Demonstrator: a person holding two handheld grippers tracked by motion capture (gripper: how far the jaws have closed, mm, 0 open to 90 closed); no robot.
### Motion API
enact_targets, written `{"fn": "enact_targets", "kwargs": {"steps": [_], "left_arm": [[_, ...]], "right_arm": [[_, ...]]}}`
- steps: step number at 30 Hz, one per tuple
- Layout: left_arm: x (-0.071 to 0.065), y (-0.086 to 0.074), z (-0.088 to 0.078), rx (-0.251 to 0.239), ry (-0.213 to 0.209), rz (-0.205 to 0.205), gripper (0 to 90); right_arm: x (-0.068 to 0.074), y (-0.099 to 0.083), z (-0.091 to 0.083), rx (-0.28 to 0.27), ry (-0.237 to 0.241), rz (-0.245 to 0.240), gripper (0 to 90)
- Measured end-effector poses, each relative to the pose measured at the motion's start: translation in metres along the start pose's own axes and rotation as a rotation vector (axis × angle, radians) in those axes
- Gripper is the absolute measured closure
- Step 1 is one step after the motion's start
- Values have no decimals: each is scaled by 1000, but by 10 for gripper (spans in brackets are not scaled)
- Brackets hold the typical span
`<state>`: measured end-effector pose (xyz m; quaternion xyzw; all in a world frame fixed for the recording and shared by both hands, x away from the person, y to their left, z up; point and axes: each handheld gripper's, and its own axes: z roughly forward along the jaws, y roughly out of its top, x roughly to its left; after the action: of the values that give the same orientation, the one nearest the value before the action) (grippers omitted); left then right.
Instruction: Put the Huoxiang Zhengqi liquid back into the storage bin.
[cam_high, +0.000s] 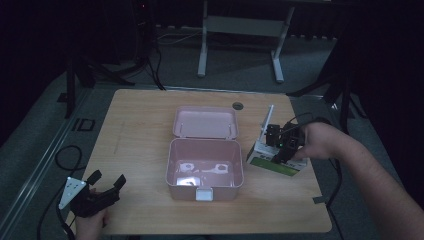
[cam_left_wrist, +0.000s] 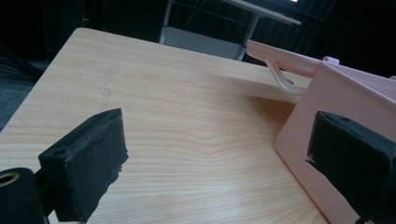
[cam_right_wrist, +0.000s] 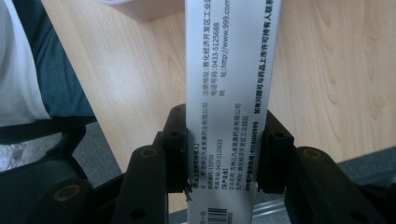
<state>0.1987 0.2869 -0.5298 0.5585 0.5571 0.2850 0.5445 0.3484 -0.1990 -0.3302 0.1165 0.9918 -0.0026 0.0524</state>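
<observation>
Our right gripper (cam_high: 284, 150) has its fingers (cam_right_wrist: 177, 154) pinching a white medicine carton (cam_right_wrist: 231, 93) by its two long faces; in the right gripper view the black pads press flat on either side of the printed side panel, and the carton runs away from us over the wood. From the high view we see the same carton (cam_high: 265, 161), white with a green face, held at the right part of the tabletop (cam_high: 140, 130), just beside the right wall of the pink box; whether it rests on the wood or hangs just above it we cannot tell. A white flap sticks up from its far end.

Our left gripper (cam_high: 105, 186) sits at the near left corner of the tabletop with its fingers (cam_left_wrist: 86, 161) spread wide and nothing between them. In the left gripper view the gap frames bare wood, and the right pad lies in front of the pink wall without our being able to say it touches.

Between our hands stands the pink box (cam_high: 172, 165), open, its lid (cam_high: 205, 121) laid back flat toward the far side. Pale patches show on its floor, too dim for us to name.
</observation>
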Motion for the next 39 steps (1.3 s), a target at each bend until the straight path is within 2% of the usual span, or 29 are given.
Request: {"fn": "enact_targets", "kwargs": {"steps": [4,7,10,12,16,19,22,27,28,34,39], "left_arm": [[0,0,0,-1,-1,-2,48],[0,-1,1,2,-1,-2,48],[-1,-1,1,1,-2,-1,48],[-1,-1,1,3,-3,0,48],[1,-2,2,7,-3,-8,48],[2,-1,1,5,0,-8,48],[2,-2,1,6,0,-9,48],[1,-6,5,36,-7,4,48],[0,-6,6,37,-9,4,48],[1,-4,4,25,-10,2,48],[5,-3,2,16,-7,-18,48]], "right_arm": [[7,7,-8,3,-29,2,622],[18,16,-24,-45,-6,-27,622],[19,18,-26,-50,0,-34,622],[24,26,-37,-61,15,-51,622],[27,36,-45,-74,10,-51,622],[29,45,-47,-65,-30,-11,622],[31,52,-49,-76,-35,-17,622],[38,67,-53,-95,-21,-53,621],[41,74,-54,-90,-18,-70,621],[46,89,-52,-82,-2,-101,621],[51,101,-45,-59,27,-137,621]]}}
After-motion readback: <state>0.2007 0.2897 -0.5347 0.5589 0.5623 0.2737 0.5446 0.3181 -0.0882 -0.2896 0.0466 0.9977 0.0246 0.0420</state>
